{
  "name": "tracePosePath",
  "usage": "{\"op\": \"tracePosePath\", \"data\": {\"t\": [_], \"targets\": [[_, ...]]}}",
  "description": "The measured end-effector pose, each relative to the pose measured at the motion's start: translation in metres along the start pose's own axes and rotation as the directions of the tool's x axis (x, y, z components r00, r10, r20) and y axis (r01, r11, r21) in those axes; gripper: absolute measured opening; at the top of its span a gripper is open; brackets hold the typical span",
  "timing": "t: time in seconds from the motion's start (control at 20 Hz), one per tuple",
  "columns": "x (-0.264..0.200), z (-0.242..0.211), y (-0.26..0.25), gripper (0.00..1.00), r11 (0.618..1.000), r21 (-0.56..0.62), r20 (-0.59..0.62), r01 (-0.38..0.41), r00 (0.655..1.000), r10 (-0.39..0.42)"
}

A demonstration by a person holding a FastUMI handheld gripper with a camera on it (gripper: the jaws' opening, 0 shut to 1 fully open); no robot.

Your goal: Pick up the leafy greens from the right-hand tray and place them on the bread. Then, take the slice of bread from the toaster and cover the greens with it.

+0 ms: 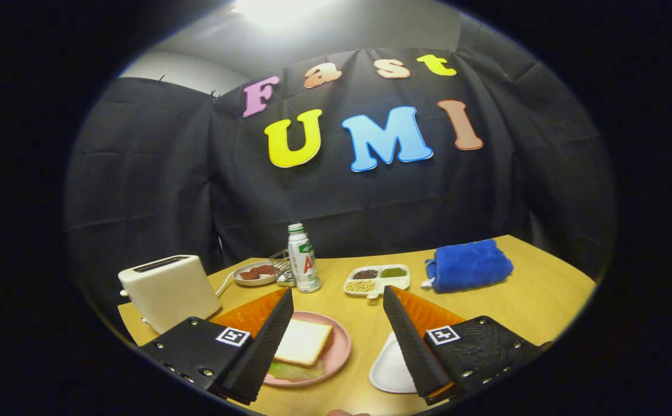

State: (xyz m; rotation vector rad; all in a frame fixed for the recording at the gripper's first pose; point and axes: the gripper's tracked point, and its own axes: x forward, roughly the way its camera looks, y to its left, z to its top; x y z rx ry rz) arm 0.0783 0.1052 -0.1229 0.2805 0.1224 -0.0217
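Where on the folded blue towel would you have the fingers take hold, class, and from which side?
Grip the folded blue towel across its thick rolled body, coming down from above. It lies flat on the yellow wooden table, soft and bulky, beyond the open gripper, so its raised top gives the fingers something to pinch; the edges likely sit too low.

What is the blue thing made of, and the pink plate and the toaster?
The blue thing looks like soft, fuzzy cloth, probably a folded towel. The pink plate looks smooth and matte, maybe plastic or ceramic. The toaster has a smooth cream shell, likely plastic. The gripper hangs open above the plate.
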Motion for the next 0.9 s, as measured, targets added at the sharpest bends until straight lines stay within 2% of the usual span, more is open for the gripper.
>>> {"op": "tracePosePath", "data": {"t": [0.25,0.45,0.7,0.9], "targets": [[-0.038,0.041,-0.111,0.95,0.980,-0.090,0.067,0.180,0.982,-0.175],[-0.071,0.061,-0.181,0.95,0.954,-0.125,0.103,0.273,0.960,-0.261],[-0.100,0.069,-0.259,0.95,0.940,-0.143,0.124,0.309,0.948,-0.293],[-0.115,0.071,-0.329,0.95,0.934,-0.129,0.189,0.333,0.933,-0.307]]}}
